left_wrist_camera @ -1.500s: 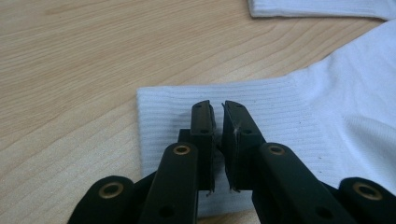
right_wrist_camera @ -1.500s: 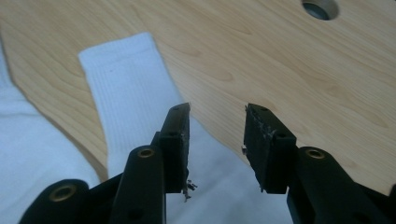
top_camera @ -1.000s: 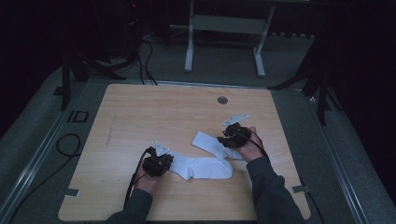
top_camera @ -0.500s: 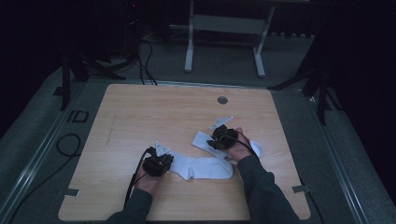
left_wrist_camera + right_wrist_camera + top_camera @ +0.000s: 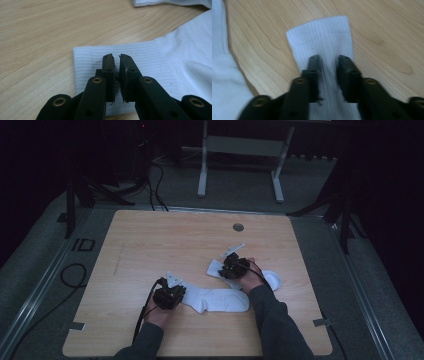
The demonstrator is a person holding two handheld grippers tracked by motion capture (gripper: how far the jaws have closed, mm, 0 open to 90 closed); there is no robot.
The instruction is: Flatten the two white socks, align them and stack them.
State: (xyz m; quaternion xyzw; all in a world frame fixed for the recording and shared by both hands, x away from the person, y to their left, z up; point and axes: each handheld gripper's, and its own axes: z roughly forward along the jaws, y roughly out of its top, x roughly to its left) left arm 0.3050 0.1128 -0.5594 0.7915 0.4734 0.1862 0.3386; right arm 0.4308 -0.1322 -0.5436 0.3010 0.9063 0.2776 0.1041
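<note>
Your left tongs [image 5: 116, 58] have their jaws drawn almost together, a thin slit between them, and they rest on the ribbed cuff of the near sock [image 5: 160, 62]; whether any cloth is pinched in that slit cannot be told. The cuff's edge lies just ahead of the tips, and bare table [image 5: 45, 37] runs beyond it and off to the left of the tongs. To their right the sock widens into smooth knit.

Your right tongs [image 5: 329, 60] stand partly open, with the ribbed leg of the far sock [image 5: 322, 35] bunched up in the gap between the jaws. Its cuff end lies flat on the table just past the tips. To the left of these tongs, across a strip of wood, sits the edge of the near sock.

From above, your left tongs [image 5: 169, 296] sit at the left end of the near sock [image 5: 220, 300], and your right tongs [image 5: 234, 266] lie on the far sock [image 5: 270, 279], just behind it. Both socks lie toward the near right part of the table [image 5: 150, 245].
</note>
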